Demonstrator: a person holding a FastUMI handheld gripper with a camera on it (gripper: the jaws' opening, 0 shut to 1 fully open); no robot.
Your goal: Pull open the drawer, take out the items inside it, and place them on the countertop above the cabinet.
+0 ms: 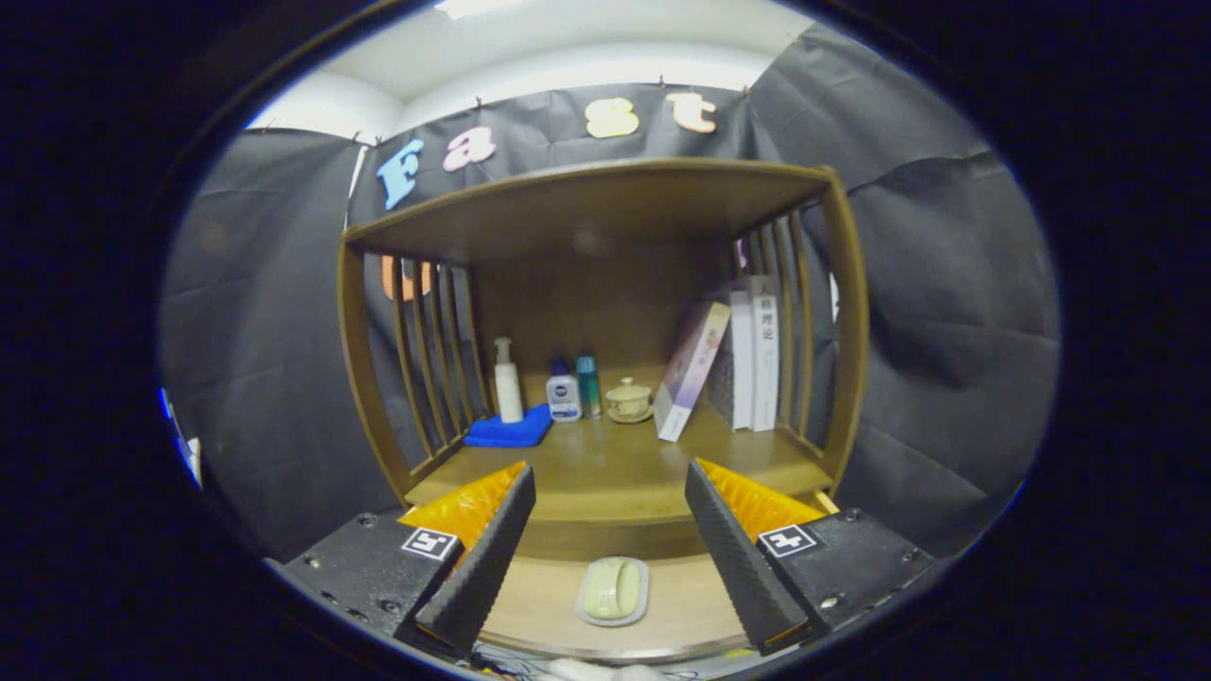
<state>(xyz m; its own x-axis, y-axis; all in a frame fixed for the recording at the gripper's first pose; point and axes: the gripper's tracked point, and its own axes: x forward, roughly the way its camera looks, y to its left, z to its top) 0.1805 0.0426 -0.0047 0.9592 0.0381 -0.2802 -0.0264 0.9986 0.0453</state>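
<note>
The wooden cabinet's drawer (530,615) stands pulled out below the countertop (605,473). On its pale floor lies a pale green soap in a white dish (613,591), between my two fingers and low, near their bases. My gripper (608,468) is open, its fingers spread wide with nothing held, and their tips reach over the countertop's front edge.
At the back of the countertop stand a white pump bottle (508,383) on a blue cloth (509,430), a small white bottle (563,394), a teal bottle (587,386) and a lidded cup on a saucer (628,400). Books (747,355) lean at the right. Slatted sides and a shelf (587,203) enclose the space.
</note>
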